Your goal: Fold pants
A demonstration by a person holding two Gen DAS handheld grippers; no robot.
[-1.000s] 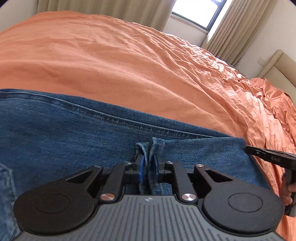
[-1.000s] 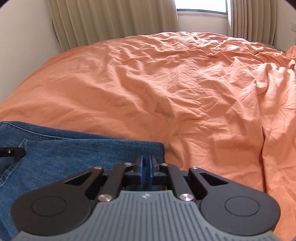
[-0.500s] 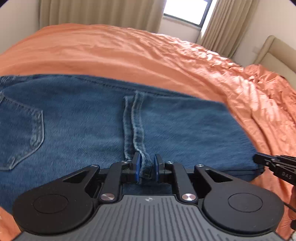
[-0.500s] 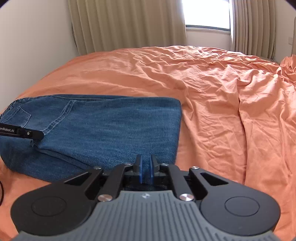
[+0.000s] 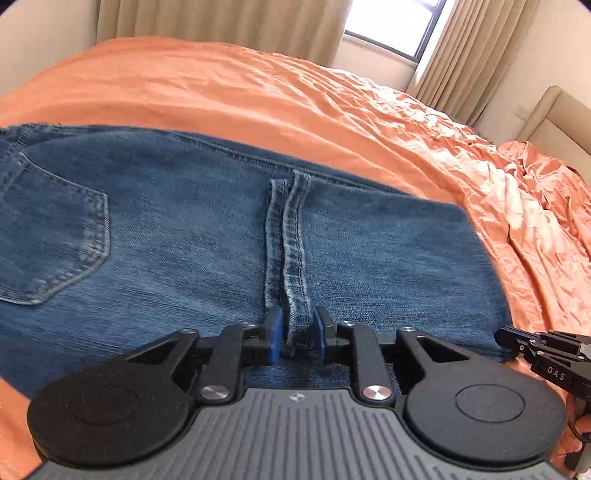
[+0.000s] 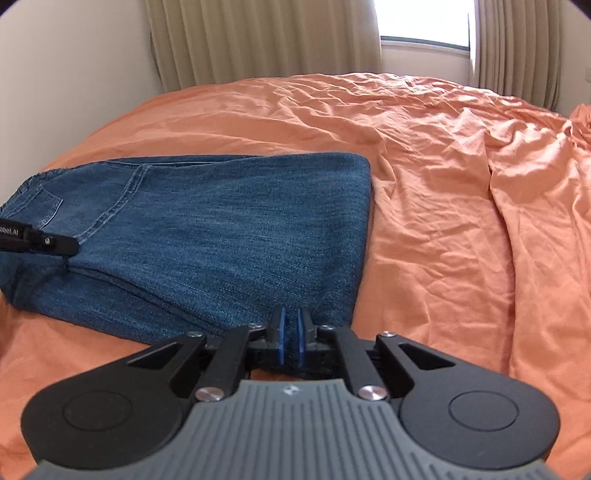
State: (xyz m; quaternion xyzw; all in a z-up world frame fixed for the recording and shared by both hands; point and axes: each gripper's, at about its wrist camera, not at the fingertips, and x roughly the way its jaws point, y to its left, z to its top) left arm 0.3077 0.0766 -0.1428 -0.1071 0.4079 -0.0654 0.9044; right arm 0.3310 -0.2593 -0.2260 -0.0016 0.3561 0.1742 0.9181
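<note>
Blue jeans (image 5: 184,240) lie folded flat on the orange bed sheet (image 5: 258,96), back pocket at the left and leg hems (image 5: 291,258) running up the middle. My left gripper (image 5: 297,332) straddles the near end of those hems; its jaws are opening and the blue pads (image 5: 275,334) stand a little off the cloth. In the right wrist view the jeans (image 6: 221,229) form a neat rectangle. My right gripper (image 6: 291,332) is shut at their near right edge, with nothing seen between its pads. The left gripper's fingertip (image 6: 68,245) shows over the jeans' left end.
Wrinkled orange sheet (image 6: 461,203) spreads wide to the right and beyond the jeans. Beige curtains (image 6: 258,40) and a bright window (image 6: 424,22) stand behind the bed. A padded headboard (image 5: 557,118) rises at the far right. The right gripper's tip (image 5: 517,341) shows beside the jeans' right corner.
The folded-over leg part came down flat onto the jeans as both grippers drew back toward me. The left jaws, shut on the hems before, have parted. The right gripper stayed shut.
</note>
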